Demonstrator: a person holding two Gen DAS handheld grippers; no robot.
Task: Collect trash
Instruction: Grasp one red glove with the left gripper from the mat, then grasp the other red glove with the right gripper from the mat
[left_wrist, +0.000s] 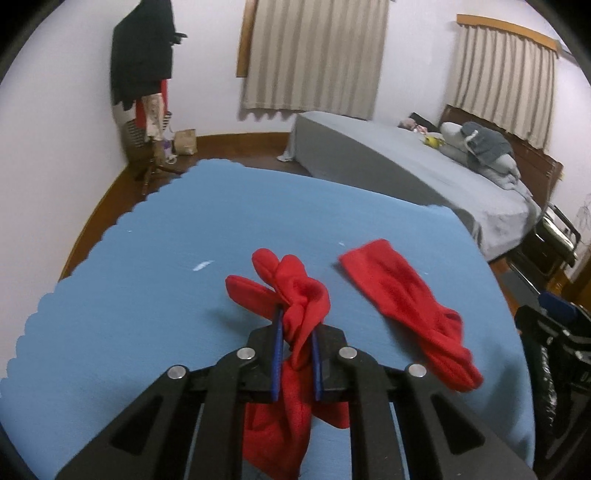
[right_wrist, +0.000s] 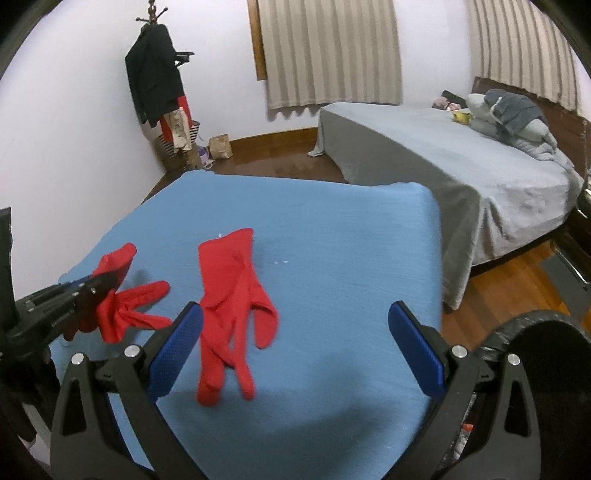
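2 red gloves show. The left tool (left_wrist: 297, 332) has its blue pads pinched together on the first red glove (left_wrist: 295, 295), bunched and lifted off the blue cloth; its lower part hangs behind the tool's black arms, partly hidden. The second red glove (right_wrist: 229, 295) lies flat on the blue-covered tabletop (right_wrist: 332, 240), to the right of the first and apart from it, between the 2 spread fingers of the right tool (right_wrist: 295, 325), which touches nothing. A black bag rim (right_wrist: 546, 321) at the lower right edge is cut off and its contents are unclear. 1 grey bed (right_wrist: 461, 158) and 2 striped curtains stand behind. Motion blur softens both gloves' edges.
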